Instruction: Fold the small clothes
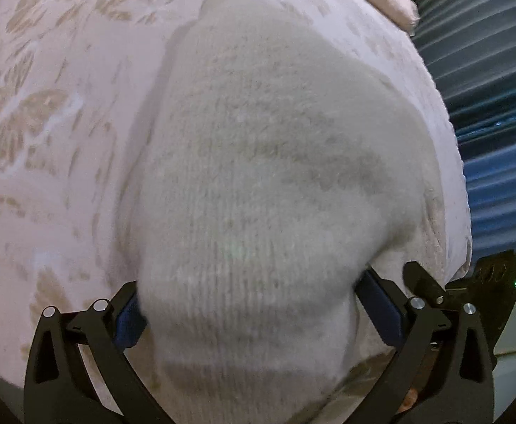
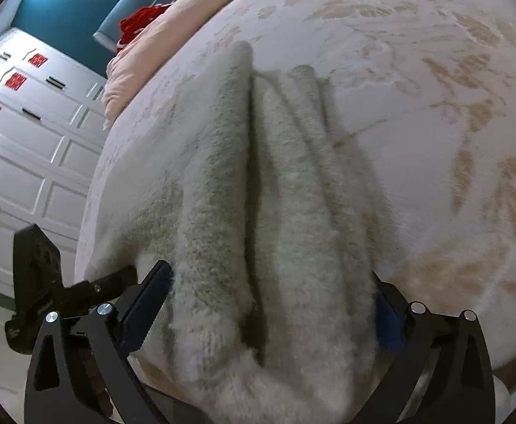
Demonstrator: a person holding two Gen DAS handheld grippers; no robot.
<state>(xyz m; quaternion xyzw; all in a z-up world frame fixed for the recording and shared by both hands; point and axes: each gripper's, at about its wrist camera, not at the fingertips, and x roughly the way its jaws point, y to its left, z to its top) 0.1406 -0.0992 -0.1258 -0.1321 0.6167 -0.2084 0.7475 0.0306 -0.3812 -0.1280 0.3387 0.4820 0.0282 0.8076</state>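
Note:
A fuzzy off-white knit garment (image 1: 268, 162) lies on a pale pink bedspread (image 1: 63, 141) with tan leaf prints. My left gripper (image 1: 250, 304) has its jaws wide apart, with the near end of the garment bulging up between them. In the right wrist view the same garment (image 2: 286, 190) shows bunched into long ridges. My right gripper (image 2: 272, 304) also stands with its jaws wide apart, the garment's near end between its blue pads (image 2: 386, 325). Whether either gripper pinches the cloth cannot be told.
The bed's edge (image 1: 448, 148) drops off at the right in the left wrist view, with dark blue slats beyond. In the right wrist view a pink duvet (image 2: 159, 35) and a red cloth (image 2: 141, 21) lie at the far end, white cabinet doors (image 2: 28, 148) at left.

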